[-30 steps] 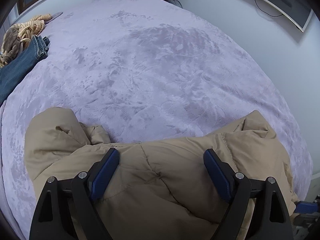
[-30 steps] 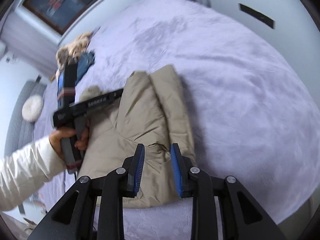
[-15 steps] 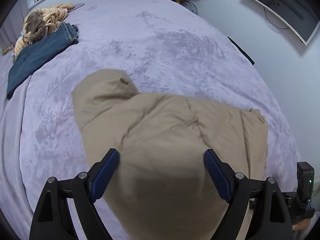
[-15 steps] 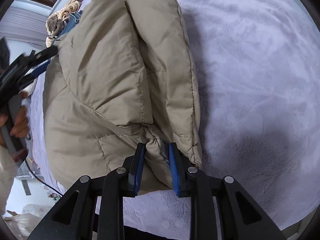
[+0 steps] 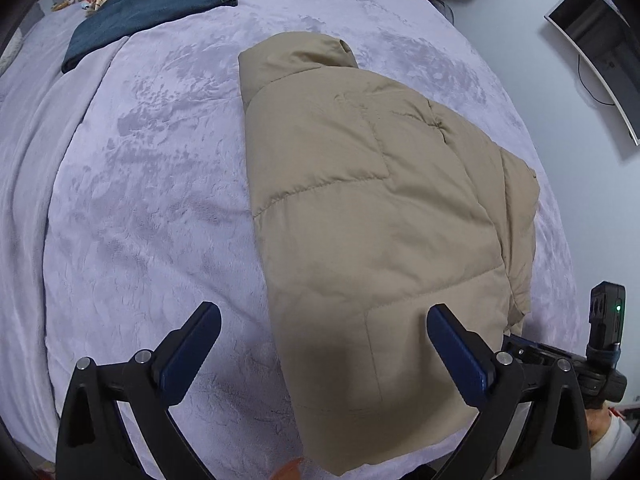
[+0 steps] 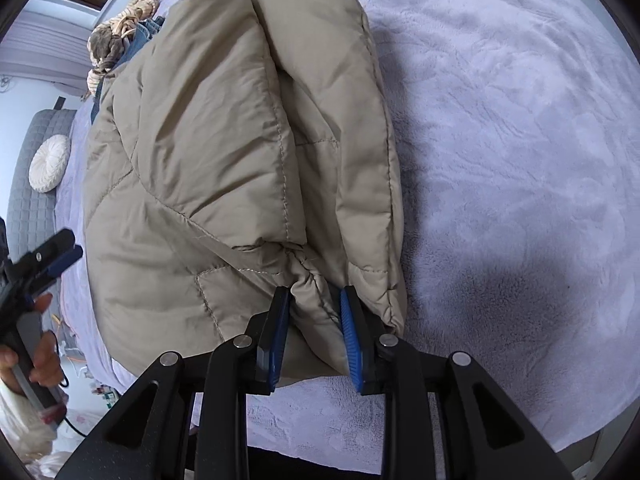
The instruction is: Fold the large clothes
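Folded puffer jacket lying on bed, right side pinched, left side free.

Right hand-held gripper (image 6: 314, 330) is clamping a bunched near-edge fold of the tan jacket (image 5: 372, 216); left hand-held gripper (image 5: 320, 354) is hovering wide open over the near hem, gripping nothing. Jacket is looking light, puffy, slick-shelled and springy, so grabbing stitched seams or hem is likely safest. It is resting on the lilac bed (image 5: 152, 184); jeans (image 5: 148, 12) are sitting far back.

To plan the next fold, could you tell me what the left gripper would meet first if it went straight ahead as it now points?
Most likely the tan puffer jacket: the open left gripper points over its near-left edge, though depth is unclear and the lilac blanket may come first.
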Available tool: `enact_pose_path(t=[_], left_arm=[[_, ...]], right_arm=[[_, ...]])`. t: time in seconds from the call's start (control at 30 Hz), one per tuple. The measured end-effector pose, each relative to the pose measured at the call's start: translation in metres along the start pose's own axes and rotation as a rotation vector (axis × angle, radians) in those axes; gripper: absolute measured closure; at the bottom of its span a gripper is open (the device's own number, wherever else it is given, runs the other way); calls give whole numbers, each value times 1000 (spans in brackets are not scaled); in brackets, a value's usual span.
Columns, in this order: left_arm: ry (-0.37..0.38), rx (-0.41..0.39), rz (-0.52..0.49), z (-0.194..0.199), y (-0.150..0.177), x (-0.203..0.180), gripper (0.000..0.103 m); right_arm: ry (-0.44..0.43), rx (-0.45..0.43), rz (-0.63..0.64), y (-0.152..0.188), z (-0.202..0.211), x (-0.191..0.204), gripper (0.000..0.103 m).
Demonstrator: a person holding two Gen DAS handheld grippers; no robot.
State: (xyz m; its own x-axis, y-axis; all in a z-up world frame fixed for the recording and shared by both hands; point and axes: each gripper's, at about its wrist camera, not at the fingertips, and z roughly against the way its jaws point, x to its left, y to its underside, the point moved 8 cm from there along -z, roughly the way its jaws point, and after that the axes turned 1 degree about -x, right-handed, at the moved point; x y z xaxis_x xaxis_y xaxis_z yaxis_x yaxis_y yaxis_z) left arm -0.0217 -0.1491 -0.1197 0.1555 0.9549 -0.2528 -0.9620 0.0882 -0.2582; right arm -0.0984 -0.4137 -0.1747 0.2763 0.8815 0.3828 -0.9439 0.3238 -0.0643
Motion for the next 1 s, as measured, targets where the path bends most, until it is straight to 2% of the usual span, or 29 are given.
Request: enact_pose_path(t=[0.1, 0.17, 0.23, 0.33, 0.43, 0.53, 0.83, 1.0], left_arm=[[-13, 20, -12, -1, 7, 3, 0], [-13, 13, -9, 4, 11, 5, 0], [-5, 12, -4, 7, 14, 6, 0], [2, 8, -4, 12, 18, 10, 0], [-6, 0, -11, 17, 20, 14, 0], [-10, -6, -9, 25, 25, 19, 0], [-2, -23, -17, 37, 35, 28, 0], [-1, -18, -11, 36, 35, 28, 0]], right_arm=[[10, -22, -26, 0, 7, 5, 69], [-8, -51, -51, 0, 18, 10, 50], [-12, -87, -51, 0, 27, 17, 36], [-3, -130, -37, 1, 41, 32, 24], [-10, -154, -12, 1, 51, 47, 23], [-12, -167, 9, 1, 54, 58, 15], [-11, -200, 21, 18, 62, 75, 14], [-8, -183, 17, 24, 60, 72, 14]])
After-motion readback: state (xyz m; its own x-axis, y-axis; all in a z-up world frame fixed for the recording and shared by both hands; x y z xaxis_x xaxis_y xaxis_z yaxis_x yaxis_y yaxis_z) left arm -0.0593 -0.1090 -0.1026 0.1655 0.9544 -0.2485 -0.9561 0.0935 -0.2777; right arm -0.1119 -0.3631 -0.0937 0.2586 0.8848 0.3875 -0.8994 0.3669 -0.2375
